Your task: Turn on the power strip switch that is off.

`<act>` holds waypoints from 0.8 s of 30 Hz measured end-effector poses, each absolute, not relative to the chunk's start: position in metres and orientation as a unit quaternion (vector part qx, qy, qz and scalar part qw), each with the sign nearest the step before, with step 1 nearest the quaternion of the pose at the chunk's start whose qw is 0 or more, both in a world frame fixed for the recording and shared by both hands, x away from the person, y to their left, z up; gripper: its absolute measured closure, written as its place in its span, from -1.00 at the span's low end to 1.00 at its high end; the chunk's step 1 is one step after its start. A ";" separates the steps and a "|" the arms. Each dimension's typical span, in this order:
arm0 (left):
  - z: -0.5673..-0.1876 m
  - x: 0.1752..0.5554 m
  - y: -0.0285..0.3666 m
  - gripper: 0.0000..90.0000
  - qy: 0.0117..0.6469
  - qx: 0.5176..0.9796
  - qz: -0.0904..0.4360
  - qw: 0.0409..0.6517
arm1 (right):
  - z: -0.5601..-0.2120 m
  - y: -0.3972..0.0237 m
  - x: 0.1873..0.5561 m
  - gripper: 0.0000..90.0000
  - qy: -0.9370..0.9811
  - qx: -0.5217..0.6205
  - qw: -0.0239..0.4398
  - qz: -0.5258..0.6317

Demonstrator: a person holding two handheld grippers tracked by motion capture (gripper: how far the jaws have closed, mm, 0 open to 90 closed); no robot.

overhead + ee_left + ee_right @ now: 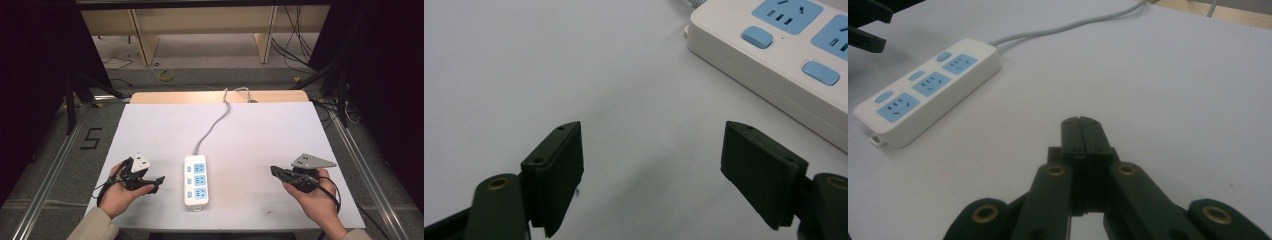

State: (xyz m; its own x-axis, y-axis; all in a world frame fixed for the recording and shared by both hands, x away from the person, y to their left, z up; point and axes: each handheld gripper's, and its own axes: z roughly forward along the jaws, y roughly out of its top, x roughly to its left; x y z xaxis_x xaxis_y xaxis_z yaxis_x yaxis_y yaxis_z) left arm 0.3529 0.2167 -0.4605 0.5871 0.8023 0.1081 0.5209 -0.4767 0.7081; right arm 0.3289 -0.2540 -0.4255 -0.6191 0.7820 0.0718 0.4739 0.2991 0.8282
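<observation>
Power strip [195, 180] is lying lengthwise at lower centre, nearer the left gripper [155, 182], jaws gaping empty; right gripper [275, 171] jaws are sitting closed, empty.

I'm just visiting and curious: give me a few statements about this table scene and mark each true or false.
1. The power strip lies between the two grippers. True.
2. The left gripper holds a plug. False: its jaws stand open with nothing between them.
3. The right gripper is shut. True, on nothing.
4. The strip has five sockets. False: three blue sockets show.
5. The strip's cable runs to the table's far edge. True.
</observation>
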 end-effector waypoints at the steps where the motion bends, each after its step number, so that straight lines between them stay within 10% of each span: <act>1: -0.460 0.353 0.217 -0.45 0.399 0.830 0.219 0.322 | -0.424 -0.252 0.329 1.00 0.787 0.398 0.175 0.438; 24: -0.461 0.353 0.217 -0.44 0.399 0.831 0.216 0.322 | -0.416 -0.230 0.331 1.00 0.792 0.377 0.169 0.450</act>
State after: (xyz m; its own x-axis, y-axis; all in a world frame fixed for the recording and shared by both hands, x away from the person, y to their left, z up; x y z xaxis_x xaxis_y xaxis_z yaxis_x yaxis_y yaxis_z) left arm 0.3533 0.2172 -0.4613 0.5882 0.8021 0.1028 0.5237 -0.4747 0.7074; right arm 0.3314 -0.2298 -0.4164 -0.6591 0.7486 0.0723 0.4451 0.3108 0.8398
